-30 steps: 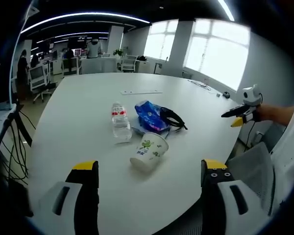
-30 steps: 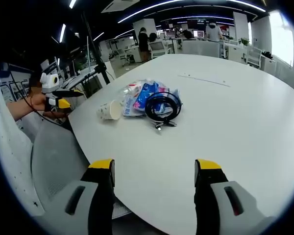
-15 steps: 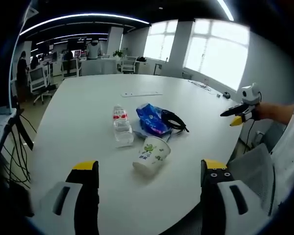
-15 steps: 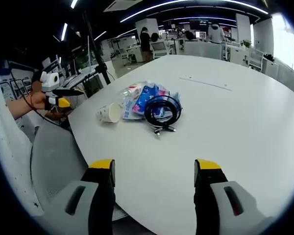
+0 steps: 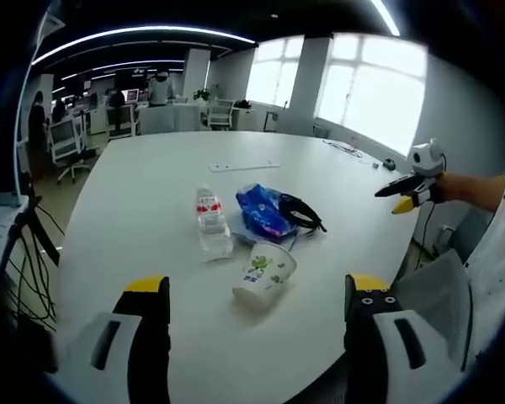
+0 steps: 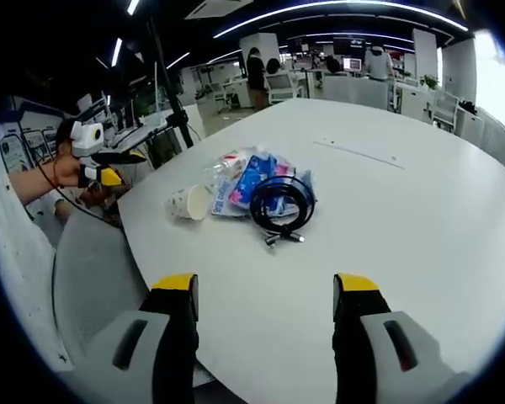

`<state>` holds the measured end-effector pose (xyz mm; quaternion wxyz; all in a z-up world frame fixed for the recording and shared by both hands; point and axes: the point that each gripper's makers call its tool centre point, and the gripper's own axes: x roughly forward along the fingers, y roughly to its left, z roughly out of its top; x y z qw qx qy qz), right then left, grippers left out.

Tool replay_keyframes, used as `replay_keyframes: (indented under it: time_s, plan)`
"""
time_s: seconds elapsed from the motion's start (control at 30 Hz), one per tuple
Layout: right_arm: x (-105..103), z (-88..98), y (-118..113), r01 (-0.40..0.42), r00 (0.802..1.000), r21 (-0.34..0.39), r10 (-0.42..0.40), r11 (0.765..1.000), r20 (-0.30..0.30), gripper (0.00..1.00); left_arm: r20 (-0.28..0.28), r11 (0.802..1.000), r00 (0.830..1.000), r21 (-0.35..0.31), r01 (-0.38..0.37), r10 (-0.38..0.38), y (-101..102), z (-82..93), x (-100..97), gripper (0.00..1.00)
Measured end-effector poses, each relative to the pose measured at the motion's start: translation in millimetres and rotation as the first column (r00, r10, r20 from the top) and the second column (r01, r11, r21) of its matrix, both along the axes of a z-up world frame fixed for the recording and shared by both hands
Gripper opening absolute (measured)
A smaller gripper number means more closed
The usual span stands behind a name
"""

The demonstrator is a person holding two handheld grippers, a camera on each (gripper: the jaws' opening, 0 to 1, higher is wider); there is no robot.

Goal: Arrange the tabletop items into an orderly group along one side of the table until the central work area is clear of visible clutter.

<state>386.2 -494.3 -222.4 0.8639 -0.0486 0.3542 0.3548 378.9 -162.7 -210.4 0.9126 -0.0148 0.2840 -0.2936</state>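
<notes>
A bottle (image 5: 210,222), blue bag (image 5: 264,214), coiled cable (image 6: 282,202) and tipped paper cup (image 5: 264,271) sit clustered on the bench (image 5: 143,185). Both grippers, left (image 5: 251,301) and right (image 6: 263,296), hover with fingers apart and empty; tidying looks not yet started.

one paper cup (image 5: 264,269), one water bottle (image 5: 210,222), one blue packet (image 5: 265,210), one coiled black cable (image 6: 281,202)

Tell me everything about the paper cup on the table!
The paper cup is white with little green pictures printed on its side. It looks like thin paper and lies tipped over on the white table, not standing. In the right gripper view its open mouth shows, and nothing can be seen inside. It rests near the table's edge, right beside a blue packet and close to a clear water bottle. No gripper touches it.
</notes>
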Motion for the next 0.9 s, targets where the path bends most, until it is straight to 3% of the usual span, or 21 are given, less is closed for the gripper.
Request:
replay_keyframes:
  time_s: [0.9]
  plan:
    - [24.3, 14.9, 6.0, -0.004, 0.999, 0.009, 0.003, 1.000, 0.039, 0.62, 0.044, 0.999, 0.998, 0.007, 0.039, -0.039, -10.5, 22.5, 22.2, 0.88]
